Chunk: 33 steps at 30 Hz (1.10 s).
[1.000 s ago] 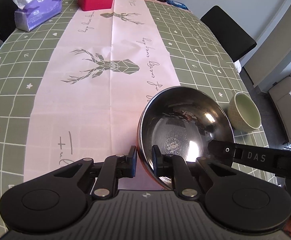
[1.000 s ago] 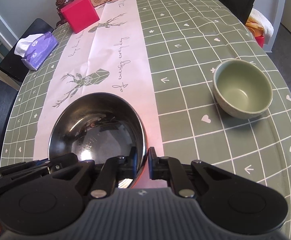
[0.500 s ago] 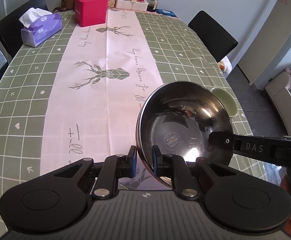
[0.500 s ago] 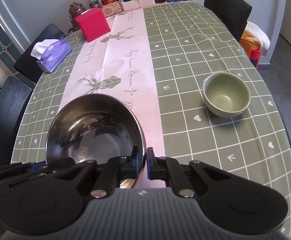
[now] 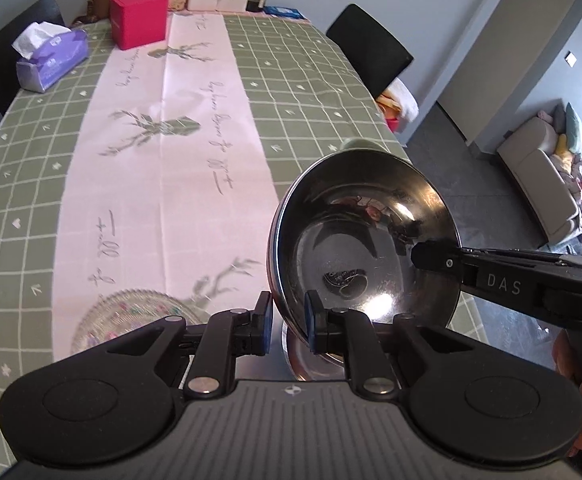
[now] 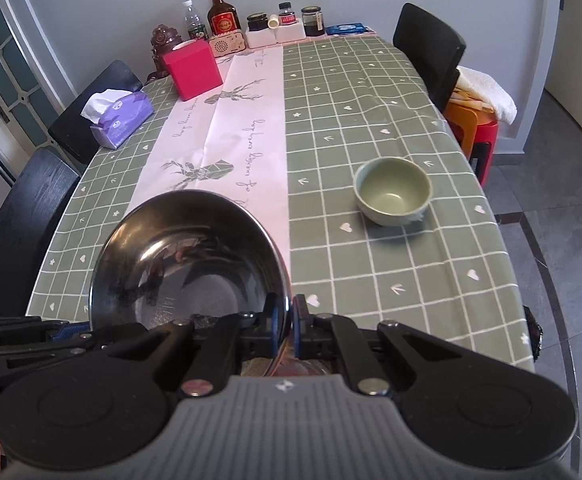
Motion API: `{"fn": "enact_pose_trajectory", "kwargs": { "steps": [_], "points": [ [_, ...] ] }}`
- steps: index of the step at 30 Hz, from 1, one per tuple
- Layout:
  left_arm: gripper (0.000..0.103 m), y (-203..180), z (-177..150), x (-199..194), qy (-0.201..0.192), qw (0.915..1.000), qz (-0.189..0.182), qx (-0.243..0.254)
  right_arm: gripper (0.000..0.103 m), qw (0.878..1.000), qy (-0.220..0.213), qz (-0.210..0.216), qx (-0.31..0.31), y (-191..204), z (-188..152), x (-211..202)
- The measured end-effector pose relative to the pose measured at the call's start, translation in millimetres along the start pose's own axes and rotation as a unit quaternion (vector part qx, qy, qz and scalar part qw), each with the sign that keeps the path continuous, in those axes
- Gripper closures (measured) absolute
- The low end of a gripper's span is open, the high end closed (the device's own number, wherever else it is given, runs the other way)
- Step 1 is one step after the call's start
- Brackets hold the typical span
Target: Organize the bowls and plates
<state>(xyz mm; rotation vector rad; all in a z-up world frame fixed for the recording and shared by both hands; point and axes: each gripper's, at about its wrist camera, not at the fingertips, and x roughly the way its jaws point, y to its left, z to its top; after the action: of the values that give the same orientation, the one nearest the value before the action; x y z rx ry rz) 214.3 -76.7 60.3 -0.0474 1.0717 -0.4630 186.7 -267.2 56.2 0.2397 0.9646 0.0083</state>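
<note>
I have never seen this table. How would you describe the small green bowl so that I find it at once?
Start from the long table with the green checked cloth and the pale pink runner down its middle. On the green part to the right of the runner, toward the near end, the small green bowl stands upright and alone. Unlike the large shiny steel bowl, it is matte, pale green ceramic and nothing holds it.

I see a green checked tablecloth (image 6: 391, 264) with a pink runner (image 5: 163, 184) down its middle. At the far end sit a red box (image 6: 192, 67), a purple tissue pack (image 6: 121, 118), bottles (image 6: 221, 14) and jars (image 6: 312, 21). Black chairs (image 6: 431, 52) flank the table.
</note>
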Motion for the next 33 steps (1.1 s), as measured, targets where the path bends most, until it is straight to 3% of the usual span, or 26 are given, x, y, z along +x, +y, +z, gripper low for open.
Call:
{"fn": "enact_pose_trajectory", "kwargs": {
  "steps": [7,15,33],
  "points": [
    [0.085,-21.8,-21.4,8.0,0.034,0.9994,-0.007,0.009,0.099,1.000,0.013,-0.011,-0.003,-22.3,-25.0,-10.0],
    [0.085,-25.3,-35.4,27.7,0.068,0.9977,-0.001,0.002,0.099,0.999,0.048,-0.013,0.009,-37.2,-48.3,7.5],
    [0.085,-14.1,-35.2,59.2,0.109,0.9938,0.020,-0.010,0.099,0.997,0.081,0.000,0.003,-38.9,-47.9,48.4]
  ]
}}
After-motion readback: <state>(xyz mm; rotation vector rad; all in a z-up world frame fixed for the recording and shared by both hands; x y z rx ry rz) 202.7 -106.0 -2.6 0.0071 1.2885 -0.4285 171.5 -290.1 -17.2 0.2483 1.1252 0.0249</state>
